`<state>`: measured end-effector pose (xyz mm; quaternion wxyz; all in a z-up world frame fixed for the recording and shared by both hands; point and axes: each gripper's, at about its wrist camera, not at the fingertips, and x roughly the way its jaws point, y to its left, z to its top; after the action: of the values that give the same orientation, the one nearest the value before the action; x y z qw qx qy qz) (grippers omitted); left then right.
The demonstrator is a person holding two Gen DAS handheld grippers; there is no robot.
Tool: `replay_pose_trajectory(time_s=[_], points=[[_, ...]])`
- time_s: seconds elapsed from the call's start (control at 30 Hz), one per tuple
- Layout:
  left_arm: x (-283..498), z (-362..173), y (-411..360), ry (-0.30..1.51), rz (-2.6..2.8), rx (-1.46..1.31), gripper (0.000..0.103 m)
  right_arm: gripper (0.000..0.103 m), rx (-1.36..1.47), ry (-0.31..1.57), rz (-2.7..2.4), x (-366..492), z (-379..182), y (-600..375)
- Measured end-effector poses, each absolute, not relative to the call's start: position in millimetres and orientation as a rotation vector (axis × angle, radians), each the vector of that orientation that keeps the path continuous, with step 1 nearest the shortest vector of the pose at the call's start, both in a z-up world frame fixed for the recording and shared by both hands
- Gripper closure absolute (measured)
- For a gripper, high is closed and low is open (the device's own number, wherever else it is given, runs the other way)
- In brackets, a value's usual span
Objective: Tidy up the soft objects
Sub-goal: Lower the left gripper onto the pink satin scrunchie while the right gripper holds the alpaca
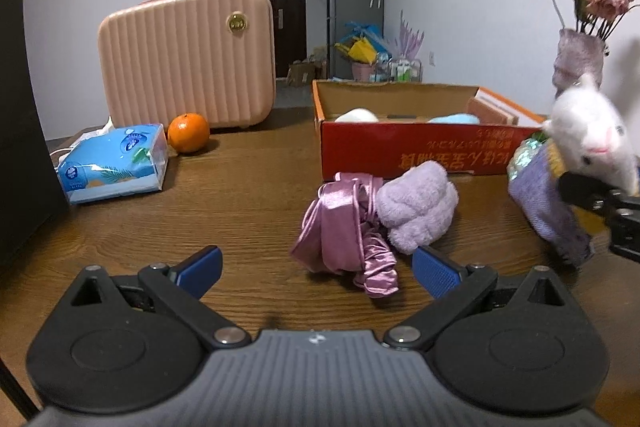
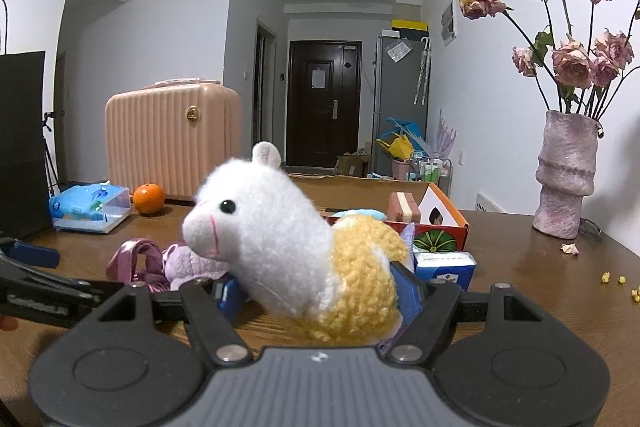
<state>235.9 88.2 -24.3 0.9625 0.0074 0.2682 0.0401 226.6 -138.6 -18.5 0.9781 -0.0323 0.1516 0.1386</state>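
Pink ribbed suitcase [image 1: 188,57] upright on the desk [image 1: 240,207], orange [image 1: 188,132] just beside it, tissue pack [image 1: 114,163] nearby; vase [image 2: 566,175] of dried roses [image 2: 572,61] well apart.

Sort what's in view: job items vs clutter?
Job:
alpaca plush, clamped in right tongs
lilac plush
pink satin scrunchie
red cardboard box
left tongs, open

Lying about:
pink suitcase
orange
tissue pack
vase of dried roses
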Motion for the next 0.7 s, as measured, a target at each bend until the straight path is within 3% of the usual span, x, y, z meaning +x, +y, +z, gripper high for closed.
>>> replay_pose_trajectory(time_s=[0.7], points=[[282, -43, 78, 0.605, 0.129, 0.105, 0.0, 0.031, -0.045, 0.309, 0.243, 233, -19, -145]])
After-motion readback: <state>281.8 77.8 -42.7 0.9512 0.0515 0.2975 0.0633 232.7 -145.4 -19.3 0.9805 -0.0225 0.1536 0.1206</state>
